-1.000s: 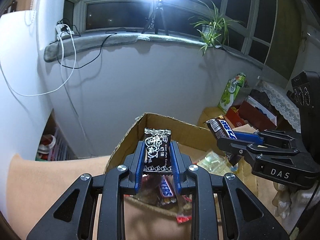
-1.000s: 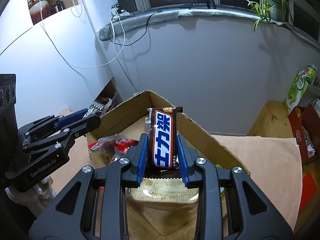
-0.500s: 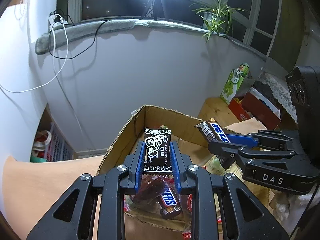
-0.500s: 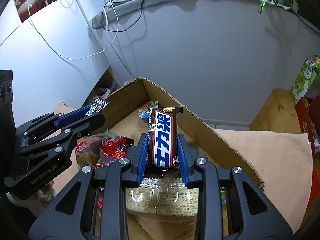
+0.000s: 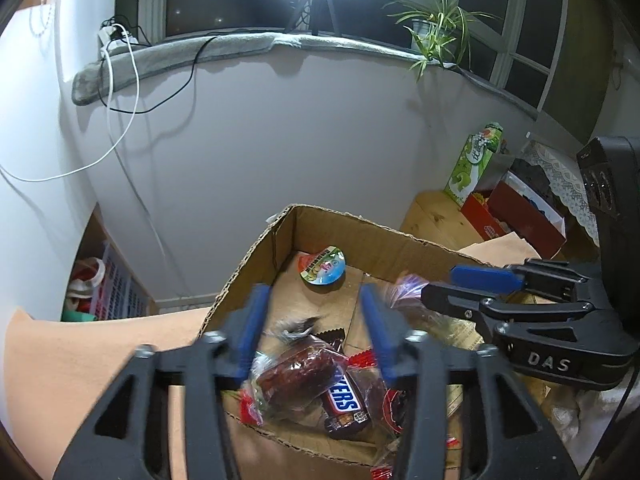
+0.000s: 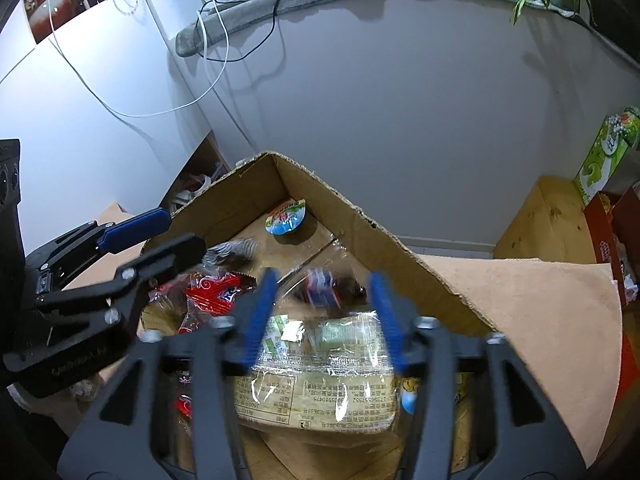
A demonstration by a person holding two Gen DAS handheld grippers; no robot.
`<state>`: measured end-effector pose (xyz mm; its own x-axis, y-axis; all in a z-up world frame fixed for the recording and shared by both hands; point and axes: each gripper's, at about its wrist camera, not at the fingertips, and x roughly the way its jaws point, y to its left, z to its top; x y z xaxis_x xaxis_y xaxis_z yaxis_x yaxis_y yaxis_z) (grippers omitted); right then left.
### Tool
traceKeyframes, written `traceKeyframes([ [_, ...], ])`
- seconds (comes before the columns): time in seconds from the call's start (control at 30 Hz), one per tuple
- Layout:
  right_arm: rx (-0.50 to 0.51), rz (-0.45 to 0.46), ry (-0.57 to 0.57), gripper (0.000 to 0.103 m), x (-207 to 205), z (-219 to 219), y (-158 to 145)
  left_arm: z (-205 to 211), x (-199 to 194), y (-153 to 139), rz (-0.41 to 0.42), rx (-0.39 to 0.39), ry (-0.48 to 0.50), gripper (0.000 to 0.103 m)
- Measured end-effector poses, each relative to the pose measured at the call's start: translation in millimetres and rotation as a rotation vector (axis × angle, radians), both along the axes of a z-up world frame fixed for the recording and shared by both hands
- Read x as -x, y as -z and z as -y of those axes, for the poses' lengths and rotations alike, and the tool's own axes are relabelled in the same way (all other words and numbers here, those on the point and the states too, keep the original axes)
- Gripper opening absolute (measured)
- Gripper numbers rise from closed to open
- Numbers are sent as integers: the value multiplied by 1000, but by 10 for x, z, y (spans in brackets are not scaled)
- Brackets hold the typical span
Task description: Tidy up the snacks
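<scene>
A brown cardboard box [image 5: 360, 228] [image 6: 332, 200] holds several snacks. My left gripper [image 5: 314, 300] is open above it; a blurred black packet [image 5: 296, 326] lies just below the fingers, on a dark red wrapped snack [image 5: 296, 376] and a Snickers bar [image 5: 344, 400]. My right gripper [image 6: 322, 288] is open too; a blurred blue and brown bar [image 6: 322, 284] lies between its fingers, above a clear pack with a printed label [image 6: 316, 384]. A small round jelly cup [image 5: 323, 266] [image 6: 286, 216] lies in the box's far corner. Each gripper shows in the other view [image 5: 476, 284] [image 6: 160, 236].
The box stands on an orange-tan cloth [image 5: 80, 360] [image 6: 540, 320]. Behind is a grey wall [image 5: 280, 140] with a sill, cables and a plant [image 5: 436, 36]. At right are a wooden stand [image 6: 548, 216], a green carton [image 5: 476, 160] and red boxes [image 5: 520, 216].
Both grippers have opened. The black packet has left the left gripper and the blue bar has left the right one; both are dropping into the box. The views tilted further down.
</scene>
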<state>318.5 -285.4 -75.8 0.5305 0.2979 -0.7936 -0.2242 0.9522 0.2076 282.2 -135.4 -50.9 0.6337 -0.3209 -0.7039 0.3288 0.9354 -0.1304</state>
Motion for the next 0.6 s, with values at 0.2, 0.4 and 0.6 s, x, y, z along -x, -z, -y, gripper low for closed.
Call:
traceKeyframes([
  [0.2,31,20,0,79,53,-5,-36,2,14,3,3,-3,-7,52],
  [0.4,49,30,3,80,124,-10,-63,-3,50,-18,5,1,-8,52],
  [0.6,56,44,4,80,243,-16,-114,-11,136,-63,15,4,-9,52],
])
